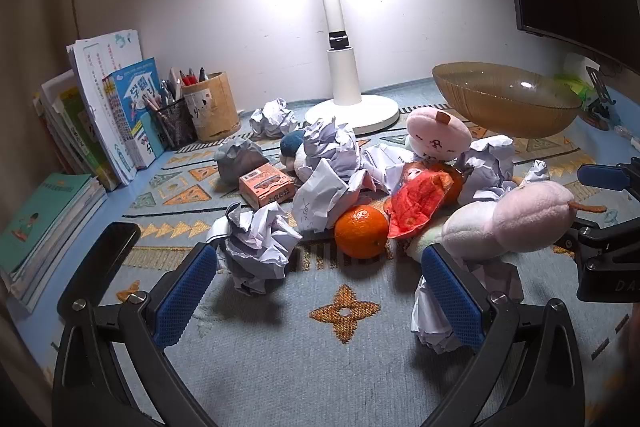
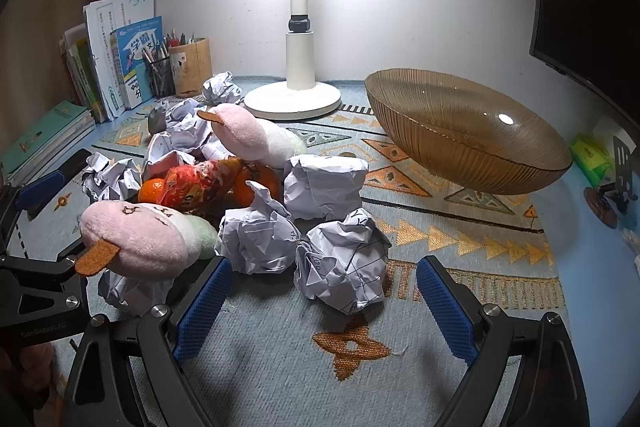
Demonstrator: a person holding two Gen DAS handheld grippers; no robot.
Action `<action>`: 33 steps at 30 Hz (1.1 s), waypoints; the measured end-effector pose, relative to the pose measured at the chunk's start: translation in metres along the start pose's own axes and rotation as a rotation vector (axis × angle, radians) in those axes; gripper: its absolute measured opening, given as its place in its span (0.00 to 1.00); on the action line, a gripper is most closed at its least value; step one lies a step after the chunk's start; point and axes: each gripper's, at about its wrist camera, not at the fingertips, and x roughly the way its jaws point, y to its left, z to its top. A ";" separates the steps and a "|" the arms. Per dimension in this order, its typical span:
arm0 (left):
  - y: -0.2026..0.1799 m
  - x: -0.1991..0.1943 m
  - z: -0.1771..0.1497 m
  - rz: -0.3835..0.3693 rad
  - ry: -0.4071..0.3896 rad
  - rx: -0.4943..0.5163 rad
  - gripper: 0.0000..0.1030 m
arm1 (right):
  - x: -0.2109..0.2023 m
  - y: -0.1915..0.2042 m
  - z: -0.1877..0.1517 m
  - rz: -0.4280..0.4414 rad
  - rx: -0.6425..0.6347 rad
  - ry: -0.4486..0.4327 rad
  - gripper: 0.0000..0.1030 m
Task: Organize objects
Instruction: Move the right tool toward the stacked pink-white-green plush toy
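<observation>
Crumpled paper ball [image 2: 344,263] just ahead of the spread, empty right hand-held gripper [image 2: 324,303] may skid away if nudged.

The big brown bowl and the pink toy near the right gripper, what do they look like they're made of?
Bowl: likely amber glass or clear plastic; translucent, finely ribbed, with a glossy highlight. Pink toy: soft plush fabric, fuzzy and matte, with stitched marks and a felt-like brown tab.
</observation>
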 end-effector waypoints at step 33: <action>0.023 -0.028 -0.019 -0.333 0.070 -0.084 0.99 | -0.059 0.014 0.013 0.310 0.009 -0.067 0.89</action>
